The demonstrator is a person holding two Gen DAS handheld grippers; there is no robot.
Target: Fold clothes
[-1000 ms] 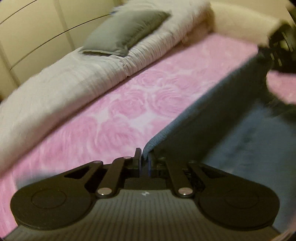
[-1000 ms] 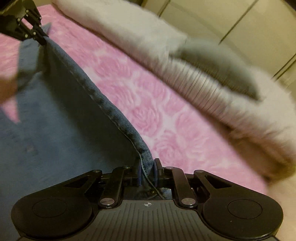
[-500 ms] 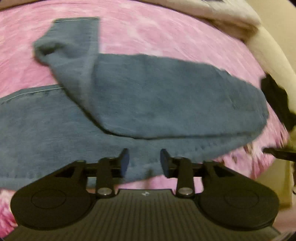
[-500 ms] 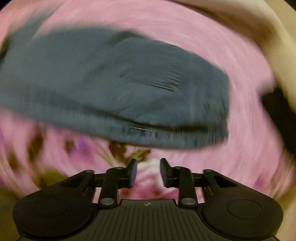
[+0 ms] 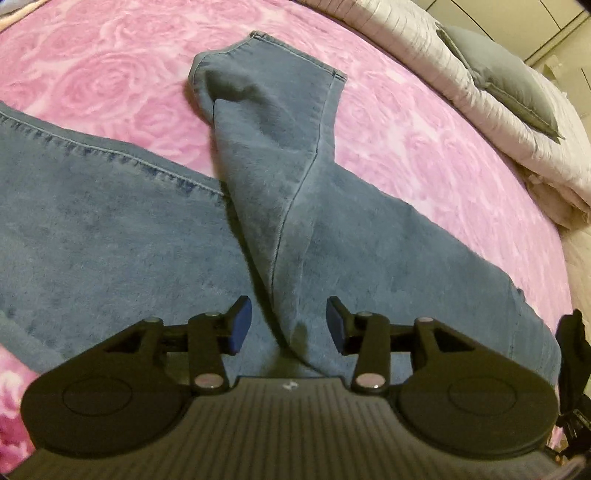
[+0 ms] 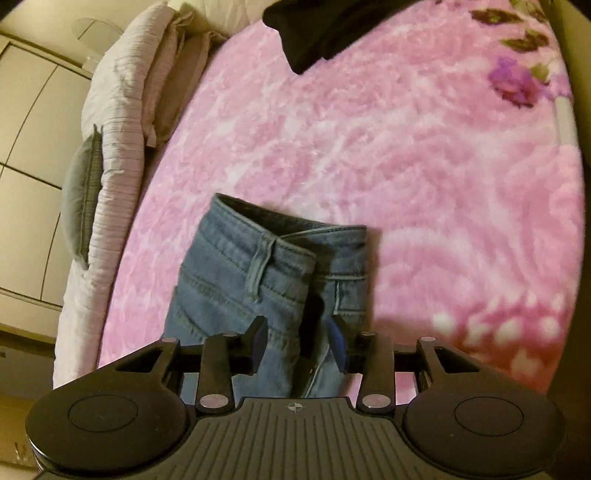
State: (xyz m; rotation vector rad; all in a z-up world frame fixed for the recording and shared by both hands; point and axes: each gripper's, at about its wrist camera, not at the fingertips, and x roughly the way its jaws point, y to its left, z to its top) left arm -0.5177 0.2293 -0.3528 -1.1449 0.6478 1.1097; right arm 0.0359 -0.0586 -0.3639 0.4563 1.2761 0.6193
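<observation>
A pair of blue jeans (image 5: 110,229) lies on the pink rose-patterned blanket (image 5: 110,66). In the left wrist view one leg (image 5: 273,155) is thrown back across the rest, its hem (image 5: 266,48) pointing away. My left gripper (image 5: 283,325) is open just above the fold of that leg, holding nothing. The right wrist view shows the waistband end (image 6: 273,251) with a belt loop, doubled over. My right gripper (image 6: 299,341) hovers open over that end, with denim showing between the fingers but not clamped.
A rolled pale quilt (image 5: 480,92) with a grey pillow (image 5: 509,77) lines the bed's far side, in front of cream wardrobe doors (image 6: 26,155). A black garment (image 6: 314,29) lies at the far end of the blanket. The other gripper's black edge (image 5: 572,354) shows at right.
Both grippers held a jeans edge lifted one second ago, then let it go. The leg now lies folded across the jeans, and both grippers stand open above the cloth.
</observation>
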